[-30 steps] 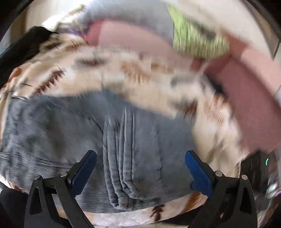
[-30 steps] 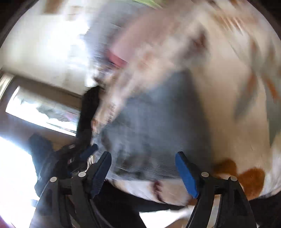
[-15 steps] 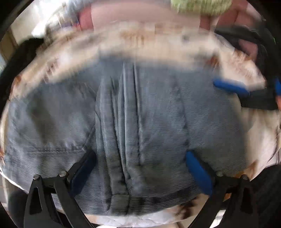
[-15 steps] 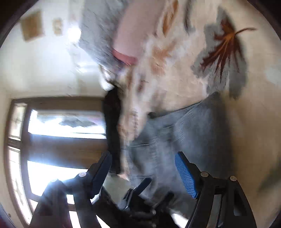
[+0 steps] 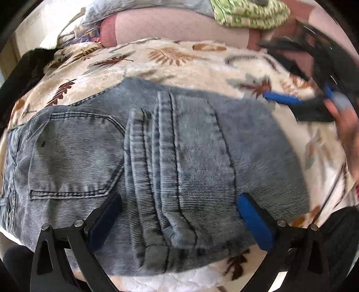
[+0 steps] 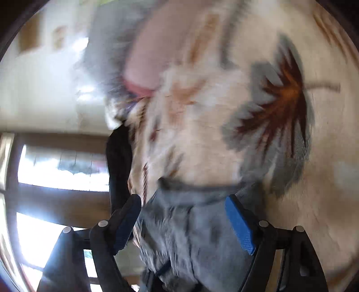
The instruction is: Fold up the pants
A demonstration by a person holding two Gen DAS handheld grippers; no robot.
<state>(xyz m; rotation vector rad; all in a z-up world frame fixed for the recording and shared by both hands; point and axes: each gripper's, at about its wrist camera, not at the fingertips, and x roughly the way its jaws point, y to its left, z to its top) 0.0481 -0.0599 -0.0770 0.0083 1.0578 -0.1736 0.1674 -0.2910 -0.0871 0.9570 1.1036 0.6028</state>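
Note:
Grey-blue corduroy pants (image 5: 157, 157) lie folded into a compact stack on a cream leaf-print blanket (image 5: 179, 58). A back pocket shows at the left and leg hems lie across the middle. My left gripper (image 5: 179, 217) is open, hovering just above the near edge of the stack. My right gripper (image 6: 184, 217) is open and empty over the pants' far right corner (image 6: 190, 235). It also shows in the left wrist view (image 5: 298, 98), blurred, at the right beside the pants.
A pink cushion (image 5: 168, 27) and a green patterned cloth (image 5: 249, 13) lie behind the blanket. A black garment (image 5: 24, 67) hangs at the left edge. A bright window (image 6: 56, 168) is off the bed's side.
My left gripper has moved in closer over the pants. My right gripper has swung across to the pants' far right corner. Both stayed open.

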